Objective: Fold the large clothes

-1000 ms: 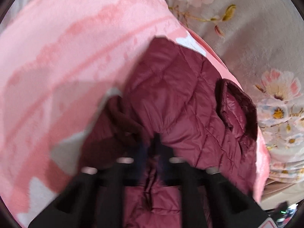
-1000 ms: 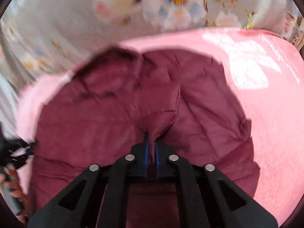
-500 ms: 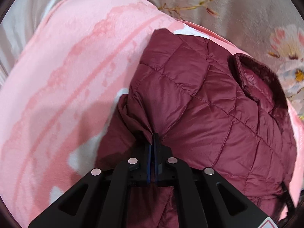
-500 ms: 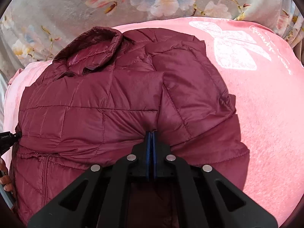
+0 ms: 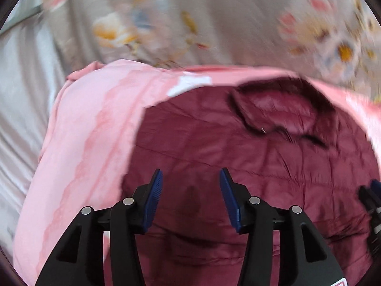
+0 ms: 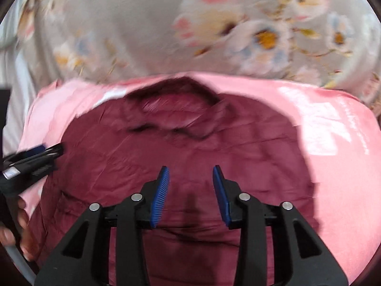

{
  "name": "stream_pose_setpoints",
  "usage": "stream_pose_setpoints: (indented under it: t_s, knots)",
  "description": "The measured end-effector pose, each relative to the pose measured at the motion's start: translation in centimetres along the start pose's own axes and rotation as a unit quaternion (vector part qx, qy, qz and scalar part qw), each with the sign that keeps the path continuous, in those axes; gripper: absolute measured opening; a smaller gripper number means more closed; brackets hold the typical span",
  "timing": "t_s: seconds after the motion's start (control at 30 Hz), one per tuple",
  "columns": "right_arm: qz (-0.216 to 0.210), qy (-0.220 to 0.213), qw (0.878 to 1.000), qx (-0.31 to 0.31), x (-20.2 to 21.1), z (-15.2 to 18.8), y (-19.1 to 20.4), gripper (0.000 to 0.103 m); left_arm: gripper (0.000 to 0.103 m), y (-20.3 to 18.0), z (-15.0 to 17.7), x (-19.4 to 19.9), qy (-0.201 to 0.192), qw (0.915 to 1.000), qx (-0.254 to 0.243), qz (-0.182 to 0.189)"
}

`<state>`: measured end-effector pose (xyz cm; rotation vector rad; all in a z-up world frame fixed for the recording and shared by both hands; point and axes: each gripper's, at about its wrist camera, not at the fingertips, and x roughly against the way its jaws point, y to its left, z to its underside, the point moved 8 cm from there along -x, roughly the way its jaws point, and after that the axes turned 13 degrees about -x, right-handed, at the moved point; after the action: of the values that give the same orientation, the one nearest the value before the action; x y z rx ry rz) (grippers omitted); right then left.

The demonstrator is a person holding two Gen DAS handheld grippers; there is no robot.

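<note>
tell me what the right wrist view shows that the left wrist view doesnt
Only the right wrist view: a hand gripping the left tool, and white print on the pink blanket. Only the left wrist view: pale plain sheet beyond the blanket's edge. Both: the maroon jacket, collar far side, on the floral bedding, each tool open with nothing between its jaws.

The maroon quilted jacket (image 5: 238, 157) is slightly glossy, stitched cloth. Under it, the pink blanket (image 5: 95, 124) looks soft and matt. Beyond the jacket's collar lies smooth floral bedsheet (image 6: 147, 23) cloth.
</note>
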<state>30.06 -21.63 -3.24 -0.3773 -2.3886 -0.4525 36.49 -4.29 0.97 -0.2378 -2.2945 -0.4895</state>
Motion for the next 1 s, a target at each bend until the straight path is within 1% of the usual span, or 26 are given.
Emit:
stream_pose_setpoints:
  t_s: [0.03, 0.1, 0.13, 0.2, 0.3, 0.4, 0.57, 1.0]
  knots:
    - [0.007, 0.006, 1.000, 0.007, -0.8, 0.7, 0.1, 0.036, 0.049, -1.2, 0.5, -1.1, 0.012, 0.9999, -0.008, 0.004]
    - [0.030, 0.015, 0.999, 0.024, -2.6, 2.4, 0.1, 0.036, 0.049, -2.4, 1.6, -2.7, 0.030, 0.9994, -0.010, 0.010]
    - [0.034, 0.021, 0.999, 0.026, -3.1, 2.9, 0.2, 0.036, 0.049, -2.7, 2.1, -3.3, 0.036, 0.9993, -0.009, 0.011]
    - [0.032, 0.034, 0.999, 0.020, -4.1, 4.0, -0.2, 0.036, 0.050, -3.1, 2.9, -4.3, 0.032, 0.9994, -0.007, 0.007]
    - [0.025, 0.037, 0.999, 0.011, -4.2, 4.0, -0.6, 0.037, 0.051, -3.2, 3.5, -4.6, 0.019, 0.9997, -0.011, -0.003]
    - [0.029, 0.035, 0.999, 0.014, -4.4, 4.1, -0.5, 0.038, 0.052, -3.3, 3.7, -4.5, 0.014, 0.9997, -0.015, -0.011]
    - [0.027, 0.034, 0.999, 0.010, -4.4, 4.2, -0.8, 0.039, 0.055, -3.4, 3.6, -4.8, 0.015, 0.9995, -0.018, -0.021]
    - [0.018, 0.038, 0.999, 0.000, -4.4, 4.2, -1.0, 0.040, 0.056, -3.6, 3.6, -4.8, 0.017, 0.9990, -0.025, -0.033]
